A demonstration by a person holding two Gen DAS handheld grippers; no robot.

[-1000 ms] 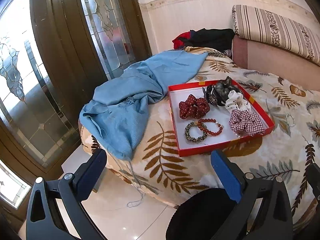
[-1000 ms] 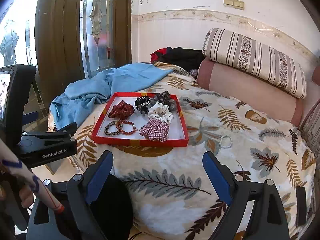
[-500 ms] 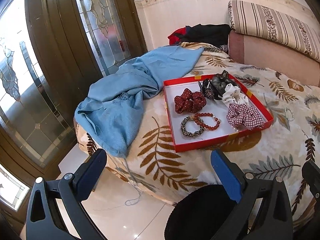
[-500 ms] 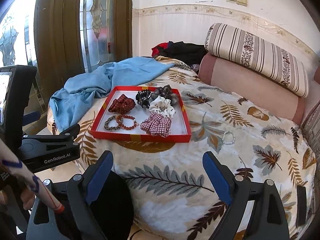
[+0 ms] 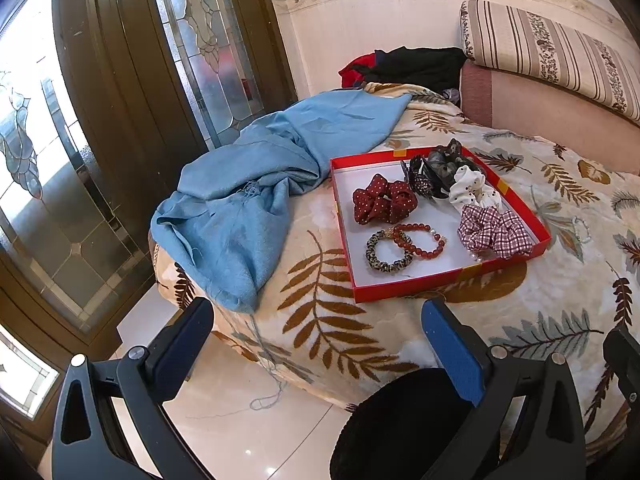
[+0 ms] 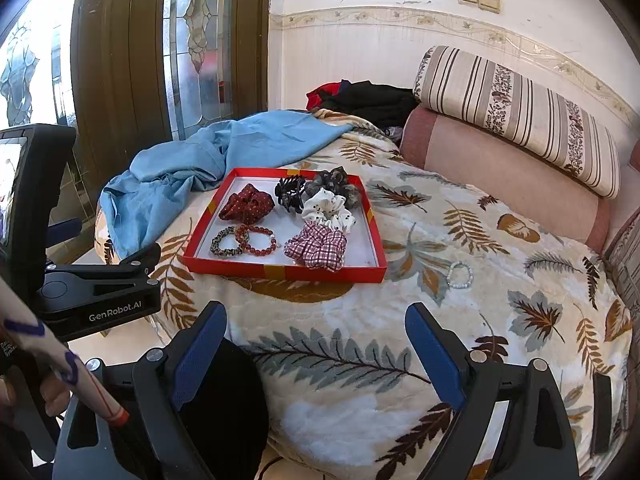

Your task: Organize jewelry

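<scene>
Both grippers held low & level, side by side. Left gripper (image 5: 316, 336) w/ jaws spread wide, nothing btwn them. Right gripper (image 6: 316, 340) same: jaws wide apart, empty. Person's hand (image 6: 24, 396) wraps the left handle.

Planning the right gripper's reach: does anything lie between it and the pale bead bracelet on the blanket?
Nothing visible does. The pale bead bracelet lies alone on the leaf-print blanket, right of the red tray; the right gripper is open.
</scene>
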